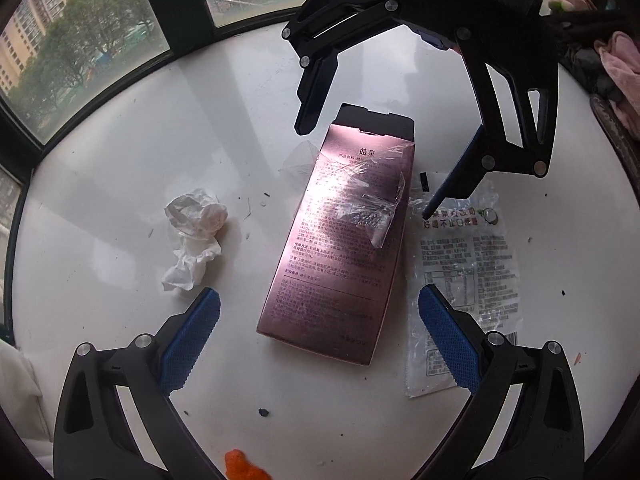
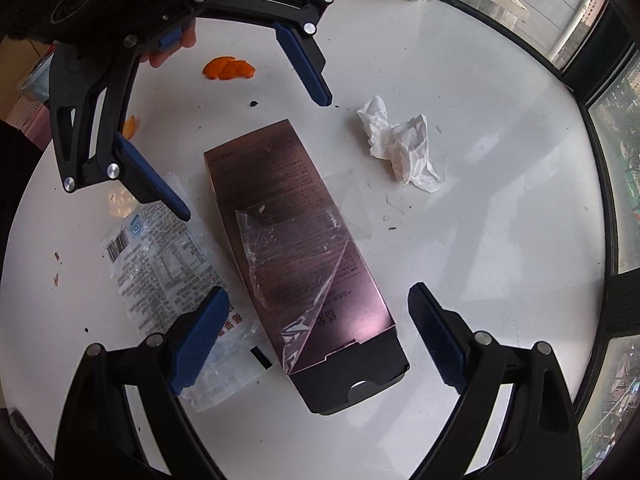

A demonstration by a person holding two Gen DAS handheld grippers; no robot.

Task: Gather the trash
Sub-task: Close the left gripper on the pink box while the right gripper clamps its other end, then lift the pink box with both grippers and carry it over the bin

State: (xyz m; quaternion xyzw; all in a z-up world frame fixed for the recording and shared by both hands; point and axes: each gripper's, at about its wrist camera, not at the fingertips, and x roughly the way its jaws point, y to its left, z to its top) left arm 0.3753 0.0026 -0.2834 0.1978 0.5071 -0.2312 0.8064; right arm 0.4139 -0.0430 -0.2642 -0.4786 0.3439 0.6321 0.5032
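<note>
I have both grippers over a white table [image 1: 120, 168] by the window, and both are wide open, holding nothing. The left gripper [image 1: 318, 332] sits over one end of the pink box [image 1: 336, 248]. The right gripper [image 2: 320, 332] sits over the other end, the dark one with the flap. So they face each other across the box.

The box lies flat near the middle of the table. A loose bit of clear film [image 2: 288, 264] sticks to its top. Just beside the box, on my right gripper's left, lies a flat clear wrapper [image 2: 160, 256] with print on it. On the other side, apart from the box, is a crumpled tissue [image 1: 192, 236]. Orange peel [image 2: 228, 69] lies near the table edge by my left gripper, and small dark crumbs are all around.

What could go wrong? The box looks wider than it is thick, so if I pinch it across the flat side it may slip — or the thin card may squash. The film could peel off and stay behind. One finger of each gripper hangs over the wrapper, so I might catch it by mistake. Both grippers going for the box could bump.

I see no bin or bag in either view, so I cannot tell where the trash goes.
</note>
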